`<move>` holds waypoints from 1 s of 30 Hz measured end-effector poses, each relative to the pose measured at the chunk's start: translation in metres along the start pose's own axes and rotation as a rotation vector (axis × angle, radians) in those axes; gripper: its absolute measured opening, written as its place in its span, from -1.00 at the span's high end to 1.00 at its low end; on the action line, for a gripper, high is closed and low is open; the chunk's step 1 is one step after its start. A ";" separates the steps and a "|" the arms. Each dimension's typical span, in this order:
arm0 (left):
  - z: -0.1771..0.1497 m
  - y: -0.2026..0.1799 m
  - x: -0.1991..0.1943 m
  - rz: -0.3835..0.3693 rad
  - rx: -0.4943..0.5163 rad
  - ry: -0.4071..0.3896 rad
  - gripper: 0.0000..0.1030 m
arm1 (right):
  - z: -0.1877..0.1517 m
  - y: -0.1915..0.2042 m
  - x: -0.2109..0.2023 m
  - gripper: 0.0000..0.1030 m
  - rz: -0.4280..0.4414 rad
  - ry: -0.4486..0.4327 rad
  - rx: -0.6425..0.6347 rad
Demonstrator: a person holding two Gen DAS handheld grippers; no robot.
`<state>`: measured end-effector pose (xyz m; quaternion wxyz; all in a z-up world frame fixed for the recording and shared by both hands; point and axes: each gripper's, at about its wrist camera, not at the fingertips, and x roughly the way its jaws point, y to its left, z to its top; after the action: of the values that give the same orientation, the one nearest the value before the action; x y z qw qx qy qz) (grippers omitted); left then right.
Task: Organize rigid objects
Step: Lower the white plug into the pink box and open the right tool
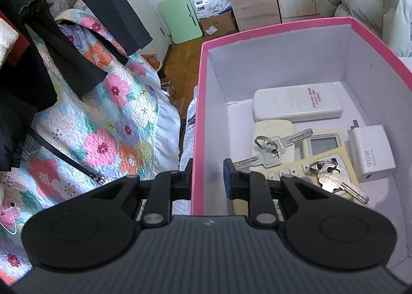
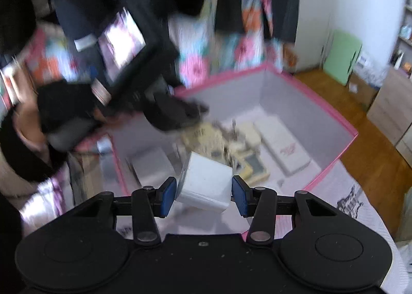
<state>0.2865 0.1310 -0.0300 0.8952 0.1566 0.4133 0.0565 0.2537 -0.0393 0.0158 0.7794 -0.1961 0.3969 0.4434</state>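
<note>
— Pink cardboard on the outside, white on the inside: the open rectangular box is seen on the bed, beside the floral quilted bedspread. How is it held?

— Its left wall is pinched by the left gripper, one blue-padded finger outside the wall and one inside, the jaws closed on the cardboard.

— What is seen inside the box?

— A long white plastic remote control is laid against the far wall. Nearer, a yellowed remote with a small grey screen is overlapped by two bunches of silver metal keys on rings. A white cube-shaped charger marked 90W is set at the right.

— And the right gripper?

— A second white cube-shaped power adapter is gripped between its blue pads, the jaws closed on its two sides. It is held tilted in the air, in front of the near rim of the box. Much of that view is blurred.
</note>
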 end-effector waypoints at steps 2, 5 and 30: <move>0.000 0.002 0.001 -0.001 0.000 0.000 0.60 | 0.006 0.005 0.017 -0.01 -0.030 0.080 -0.040; 0.000 0.003 0.000 -0.010 -0.013 -0.010 0.60 | 0.016 0.006 0.030 -0.01 -0.072 0.141 -0.099; -0.002 0.001 -0.004 -0.025 -0.014 -0.031 0.60 | 0.071 -0.102 0.125 -0.12 0.098 0.071 0.440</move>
<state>0.2828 0.1312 -0.0280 0.9031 0.1461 0.4011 0.0459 0.4081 0.0199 -0.0446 0.7666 -0.0173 0.5201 0.3762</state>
